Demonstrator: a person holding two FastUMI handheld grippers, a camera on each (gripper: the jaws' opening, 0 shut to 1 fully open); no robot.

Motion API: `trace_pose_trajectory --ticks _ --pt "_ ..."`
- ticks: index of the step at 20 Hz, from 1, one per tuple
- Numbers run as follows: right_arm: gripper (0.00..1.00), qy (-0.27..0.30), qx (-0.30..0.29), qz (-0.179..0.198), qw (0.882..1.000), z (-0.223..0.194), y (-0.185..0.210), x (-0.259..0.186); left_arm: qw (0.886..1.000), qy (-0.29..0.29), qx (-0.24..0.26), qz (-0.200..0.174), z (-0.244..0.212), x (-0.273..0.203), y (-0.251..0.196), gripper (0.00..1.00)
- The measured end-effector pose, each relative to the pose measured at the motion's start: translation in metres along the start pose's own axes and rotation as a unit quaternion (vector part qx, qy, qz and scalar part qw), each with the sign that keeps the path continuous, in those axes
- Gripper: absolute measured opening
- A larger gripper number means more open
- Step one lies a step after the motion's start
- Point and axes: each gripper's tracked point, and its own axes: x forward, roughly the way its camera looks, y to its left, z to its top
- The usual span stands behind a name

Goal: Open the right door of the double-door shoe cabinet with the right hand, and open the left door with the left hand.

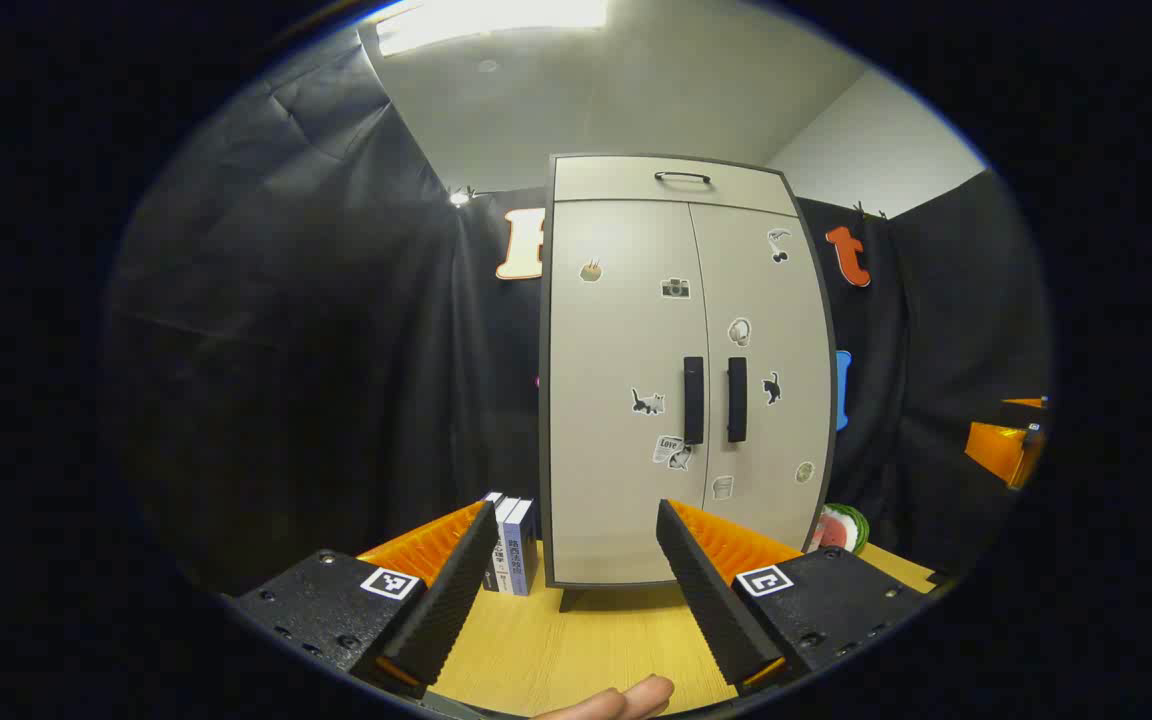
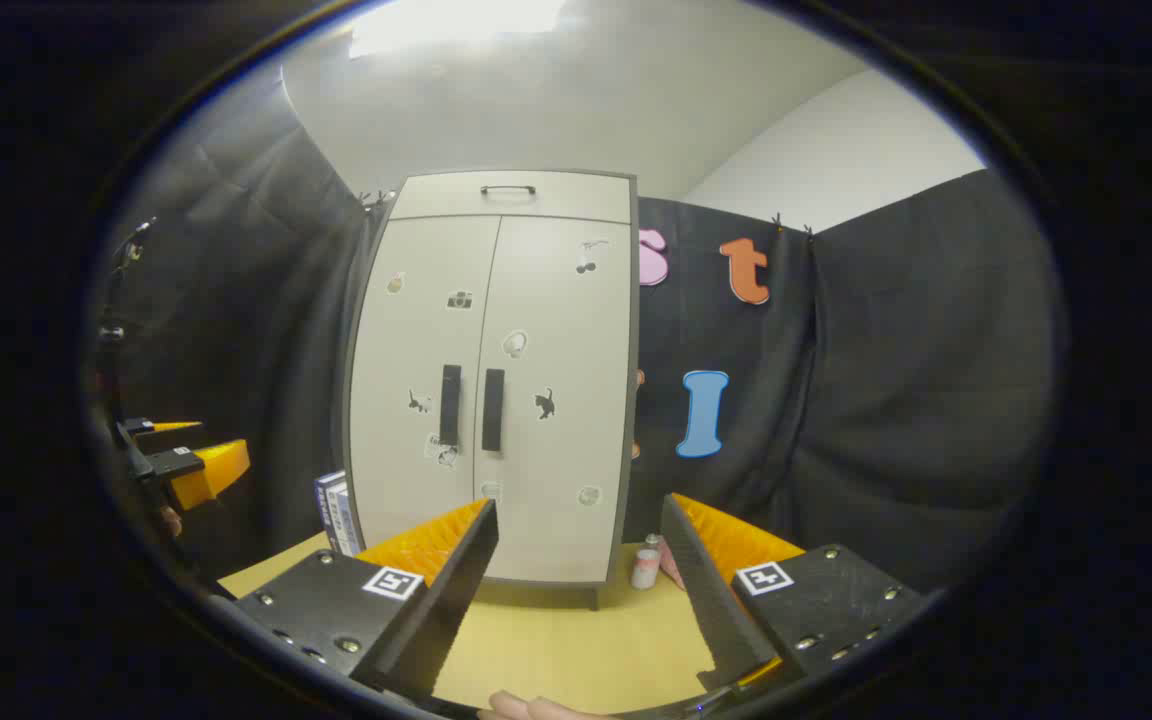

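Note:
A pale grey double-door shoe cabinet (image 1: 681,370) (image 2: 496,380) stands on a wooden table, both doors closed, stickers scattered on them. Two dark vertical handles sit side by side at the centre seam: the left door handle (image 1: 693,400) (image 2: 450,405) and the right door handle (image 1: 737,400) (image 2: 493,410). A drawer with a small handle (image 1: 682,177) (image 2: 508,189) tops the cabinet. My left gripper (image 1: 576,555) is open, well short of the cabinet, with nothing between its fingers. My right gripper (image 2: 576,555) is also open and back from the cabinet. The left gripper (image 2: 186,460) shows at the far left of the right gripper view.
Books (image 1: 514,545) (image 2: 336,512) stand upright against the cabinet's left side. A watermelon-patterned object (image 1: 841,527) lies at its right foot, with a small bottle (image 2: 645,564) there too. The wooden table (image 1: 576,640) (image 2: 566,630) stretches in front. The other gripper (image 1: 1006,450) shows at right.

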Motion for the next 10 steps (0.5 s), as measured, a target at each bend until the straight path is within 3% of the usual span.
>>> trace_pose_trajectory --ticks 8,10 --pt "0.98 -0.015 0.002 0.033 0.999 0.001 0.033 0.011 1.0 0.004 0.002 0.002 -0.006 0.015 0.011 0.99" --pt "0.98 -0.003 0.015 0.059 0.998 -0.004 0.048 0.017 1.0 0.003 0.007 -0.006 -0.006 0.016 0.008 1.0"
